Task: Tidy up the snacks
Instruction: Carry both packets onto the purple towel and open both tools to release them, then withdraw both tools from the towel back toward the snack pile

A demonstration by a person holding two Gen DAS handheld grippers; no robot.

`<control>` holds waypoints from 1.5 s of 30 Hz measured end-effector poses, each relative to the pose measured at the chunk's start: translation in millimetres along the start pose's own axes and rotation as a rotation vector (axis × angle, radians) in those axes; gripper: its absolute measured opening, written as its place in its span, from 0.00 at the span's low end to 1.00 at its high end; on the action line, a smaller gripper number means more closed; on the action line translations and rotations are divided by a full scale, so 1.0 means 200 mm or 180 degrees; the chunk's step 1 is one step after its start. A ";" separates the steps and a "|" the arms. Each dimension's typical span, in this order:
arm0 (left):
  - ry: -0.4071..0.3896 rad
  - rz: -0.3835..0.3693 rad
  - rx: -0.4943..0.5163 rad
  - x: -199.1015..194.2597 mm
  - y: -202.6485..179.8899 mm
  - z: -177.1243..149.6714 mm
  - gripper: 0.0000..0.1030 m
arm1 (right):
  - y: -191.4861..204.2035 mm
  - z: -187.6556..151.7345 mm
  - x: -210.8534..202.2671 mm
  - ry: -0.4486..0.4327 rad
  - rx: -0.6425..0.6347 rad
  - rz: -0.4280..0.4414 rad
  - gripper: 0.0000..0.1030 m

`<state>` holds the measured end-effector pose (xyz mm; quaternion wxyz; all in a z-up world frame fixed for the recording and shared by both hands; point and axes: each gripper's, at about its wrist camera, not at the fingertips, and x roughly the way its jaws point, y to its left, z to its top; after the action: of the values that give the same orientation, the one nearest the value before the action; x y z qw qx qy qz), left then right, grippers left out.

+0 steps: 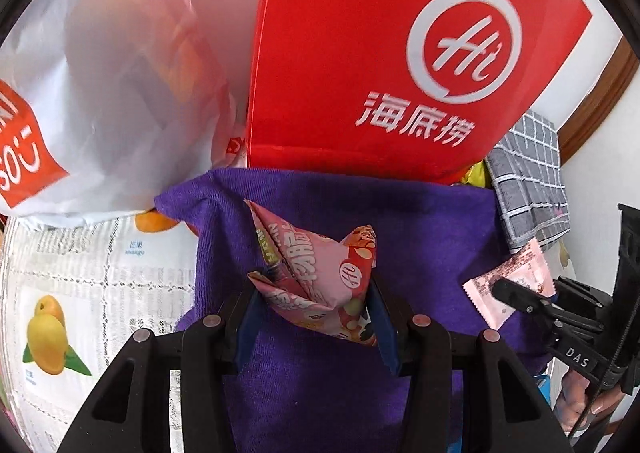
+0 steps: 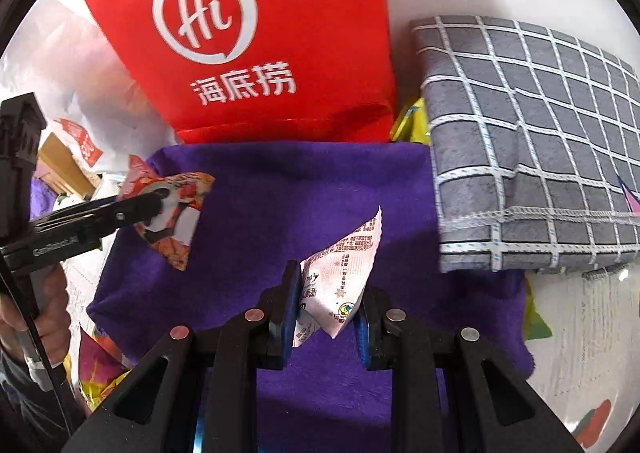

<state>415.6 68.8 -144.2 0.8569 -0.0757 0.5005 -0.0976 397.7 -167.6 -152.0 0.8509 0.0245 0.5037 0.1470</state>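
Both tongs hang over the purple towel (image 2: pixel 280 189), left tongs (image 1: pixel 316 317) pinching a pink snack packet (image 1: pixel 320 281) and right tongs (image 2: pixel 328 313) a white sachet (image 2: pixel 340 277), seemingly to lay them at the red bag's (image 2: pixel 256 45) six o'clock.

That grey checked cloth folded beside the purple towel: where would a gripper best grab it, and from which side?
Best guess: the stitched front edge of the grey checked folded cloth, approached from the purple towel side. That hem overhangs the towel and faces the grippers, so a jaw could slip under it. Both grippers are busy with snack packets.
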 end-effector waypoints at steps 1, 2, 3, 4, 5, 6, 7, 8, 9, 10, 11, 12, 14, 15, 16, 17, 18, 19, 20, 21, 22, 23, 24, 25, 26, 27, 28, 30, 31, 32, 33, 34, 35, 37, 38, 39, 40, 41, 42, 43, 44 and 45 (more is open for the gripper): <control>0.0021 0.0017 0.0012 0.01 0.00 0.00 0.45 | 0.00 0.00 0.00 -0.0007 -0.0005 0.0000 0.24; 0.0024 0.0024 0.0016 0.02 0.00 0.00 0.45 | 0.00 0.00 0.01 -0.0012 -0.0011 0.0004 0.24; 0.0026 0.0021 0.0013 0.02 0.00 0.00 0.45 | 0.00 0.00 0.02 -0.0014 -0.0010 0.0011 0.24; 0.0033 0.0012 0.0010 0.02 0.00 0.00 0.46 | 0.00 0.00 0.02 -0.0008 -0.0006 0.0014 0.24; 0.0036 0.0008 0.0009 0.03 0.01 0.00 0.46 | 0.01 0.00 0.03 -0.0002 -0.0011 0.0015 0.24; 0.0037 0.0010 0.0012 0.03 0.01 0.00 0.46 | 0.01 0.00 0.04 0.0008 -0.0023 0.0009 0.24; 0.0040 0.0017 0.0016 0.03 0.01 0.00 0.46 | 0.01 0.00 0.04 0.0018 -0.0038 -0.0003 0.24; 0.0050 0.0025 0.0020 0.04 0.00 -0.01 0.46 | 0.02 0.00 0.05 0.0027 -0.0055 -0.0024 0.24; 0.0063 0.0026 0.0024 0.04 0.01 -0.01 0.46 | 0.02 0.00 0.06 0.0037 -0.0073 -0.0073 0.24; 0.0083 0.0029 0.0027 0.05 0.01 -0.01 0.46 | 0.03 0.00 0.06 0.0041 -0.0083 -0.0109 0.24; 0.0094 0.0034 0.0029 0.06 0.01 -0.01 0.46 | 0.03 0.00 0.07 0.0045 -0.0089 -0.0123 0.24; 0.0086 0.0043 0.0039 0.07 0.00 -0.01 0.47 | 0.03 0.00 0.07 0.0052 -0.0092 -0.0134 0.24; 0.0087 0.0048 0.0053 0.07 -0.02 0.00 0.47 | 0.03 0.00 0.08 0.0057 -0.0106 -0.0156 0.24; 0.0088 0.0047 0.0056 0.08 -0.02 0.00 0.47 | 0.03 0.00 0.08 0.0065 -0.0115 -0.0162 0.24; 0.0088 0.0046 0.0054 0.08 -0.02 0.00 0.47 | 0.03 0.00 0.08 0.0078 -0.0123 -0.0168 0.24; 0.0089 0.0044 0.0052 0.08 -0.02 0.00 0.47 | 0.04 0.00 0.10 0.0087 -0.0133 -0.0173 0.25; 0.0093 0.0037 0.0051 0.08 -0.03 0.00 0.47 | 0.05 0.00 0.10 0.0103 -0.0148 -0.0186 0.25; 0.0098 0.0033 0.0055 0.08 -0.03 0.00 0.47 | 0.06 0.01 0.12 0.0115 -0.0158 -0.0193 0.25; 0.0105 0.0033 0.0064 0.08 -0.03 0.00 0.47 | 0.06 0.01 0.12 0.0121 -0.0167 -0.0204 0.26; 0.0111 0.0036 0.0076 0.08 -0.03 0.00 0.47 | 0.07 0.01 0.13 0.0119 -0.0167 -0.0212 0.29; 0.0123 0.0043 0.0092 0.08 -0.04 0.00 0.49 | 0.07 0.02 0.14 0.0116 -0.0168 -0.0218 0.33; 0.0138 0.0052 0.0107 0.09 -0.04 0.00 0.51 | 0.08 0.02 0.14 0.0112 -0.0166 -0.0235 0.44; 0.0150 0.0056 0.0131 0.09 -0.05 0.01 0.54 | 0.07 0.02 0.13 0.0099 -0.0163 -0.0244 0.55; 0.0146 0.0062 0.0145 0.09 -0.06 0.01 0.59 | 0.07 0.03 0.12 0.0064 -0.0140 -0.0258 0.59; 0.0135 0.0073 0.0156 0.09 -0.06 0.01 0.62 | 0.06 0.04 0.10 0.0008 -0.0122 -0.0268 0.62; 0.0114 0.0091 0.0167 0.09 -0.06 0.01 0.67 | 0.05 0.04 0.07 -0.0053 -0.0131 -0.0284 0.64; 0.0085 0.0102 0.0181 0.08 -0.07 0.02 0.71 | 0.06 0.04 0.06 -0.0090 -0.0153 -0.0300 0.65; 0.0070 0.0099 0.0205 0.07 -0.08 0.03 0.77 | 0.07 0.05 0.03 -0.0165 -0.0231 -0.0378 0.75; 0.0066 0.0083 0.0211 0.06 -0.08 0.03 0.80 | 0.07 0.05 0.02 -0.0202 -0.0262 -0.0416 0.76; 0.0057 0.0066 0.0215 0.06 -0.08 0.03 0.80 | 0.08 0.06 0.00 -0.0249 -0.0297 -0.0465 0.76; 0.0036 0.0054 0.0209 0.05 -0.08 0.03 0.80 | 0.09 0.06 -0.01 -0.0280 -0.0324 -0.0509 0.76; 0.0023 0.0057 0.0200 0.04 -0.08 0.03 0.80 | 0.09 0.06 -0.02 -0.0306 -0.0343 -0.0549 0.76; 0.0016 0.0057 0.0193 0.04 -0.08 0.04 0.80 | 0.09 0.06 -0.04 -0.0325 -0.0347 -0.0565 0.76; -0.0008 0.0032 0.0181 0.03 -0.07 0.04 0.80 | 0.10 0.06 -0.05 -0.0390 -0.0340 -0.0587 0.76; -0.0017 0.0022 0.0172 0.03 -0.07 0.04 0.80 | 0.10 0.06 -0.06 -0.0429 -0.0330 -0.0595 0.76; -0.0027 -0.0001 0.0150 0.02 -0.06 0.04 0.80 | 0.10 0.06 -0.07 -0.0459 -0.0320 -0.0598 0.76; -0.0032 -0.0020 0.0138 0.01 -0.05 0.04 0.80 | 0.08 0.04 -0.09 -0.0477 -0.0312 -0.0594 0.76; -0.0040 -0.0044 0.0124 0.00 -0.04 0.04 0.80 | 0.08 0.04 -0.09 -0.0488 -0.0301 -0.0589 0.76; -0.0056 -0.0071 0.0110 -0.01 -0.04 0.05 0.80 | 0.08 0.04 -0.09 -0.0494 -0.0286 -0.0583 0.76; -0.0069 -0.0082 0.0102 -0.02 -0.03 0.05 0.80 | 0.08 0.04 -0.10 -0.0502 -0.0274 -0.0582 0.76; -0.0083 -0.0091 0.0095 -0.03 -0.02 0.04 0.80 | 0.08 0.04 -0.10 -0.0520 -0.0256 -0.0590 0.76; -0.0095 -0.0101 0.0089 -0.04 -0.01 0.04 0.80 | 0.08 0.04 -0.10 -0.0532 -0.0248 -0.0597 0.76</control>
<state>418.5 69.2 -132.4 0.8636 -0.0731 0.4849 -0.1171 391.9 -157.7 -128.2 0.9002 -0.0435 0.4251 0.0837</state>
